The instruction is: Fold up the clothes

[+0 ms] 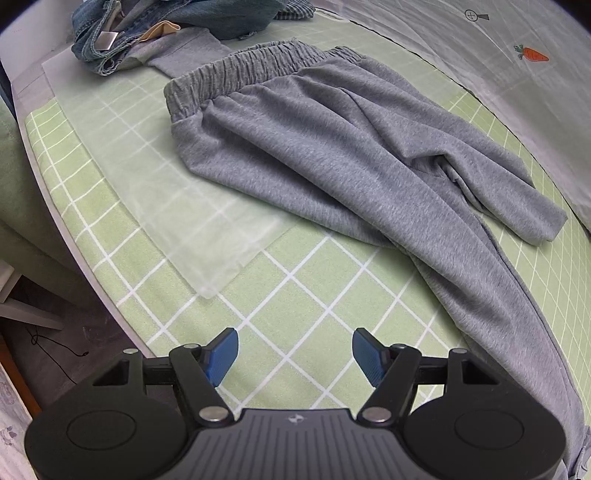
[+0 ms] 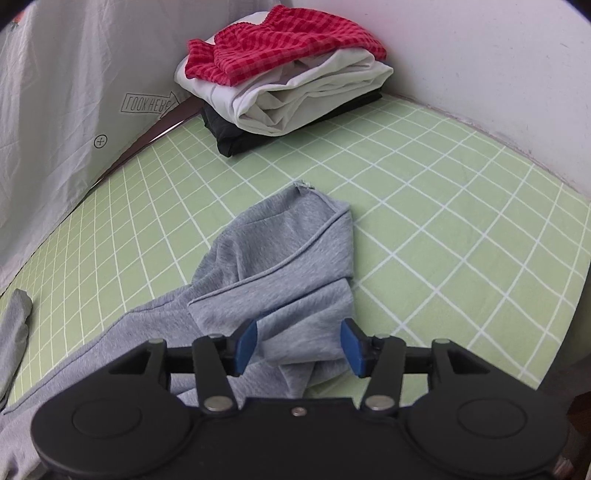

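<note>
Lying spread across the green checked sheet (image 1: 295,295) — one pair of grey sweatpants (image 1: 332,147), elastic waistband toward 11 o'clock in the left wrist view, one leg running down to 5 o'clock, the other ending at 3 o'clock.

Left gripper (image 1: 295,354): blue pads apart, hovering above bare sheet at 6 o'clock, nothing between them; the sweatpants lie near, toward 1 o'clock.

Translucent white sheet (image 1: 177,206): flat on the bedding, partly under the waistband side of the sweatpants.

Denim garment (image 1: 177,22): bunched at 11 o'clock, beyond the waistband, over a second grey piece (image 1: 188,55).

Pale printed cloth (image 1: 517,74) with carrot motif: along the 1 to 3 o'clock edge.

Right gripper (image 2: 299,347): pads apart, standing over the rumpled cuff end of a grey sweatpants leg (image 2: 280,258) — cloth lies between the open pads, not pinched.

Folded stack (image 2: 288,92) at 12 o'clock in the right wrist view, against the wall corner, well apart from the leg: red checked garment (image 2: 277,48) on top, white garment (image 2: 303,96) beneath, black garment (image 2: 236,136) at the bottom.
</note>
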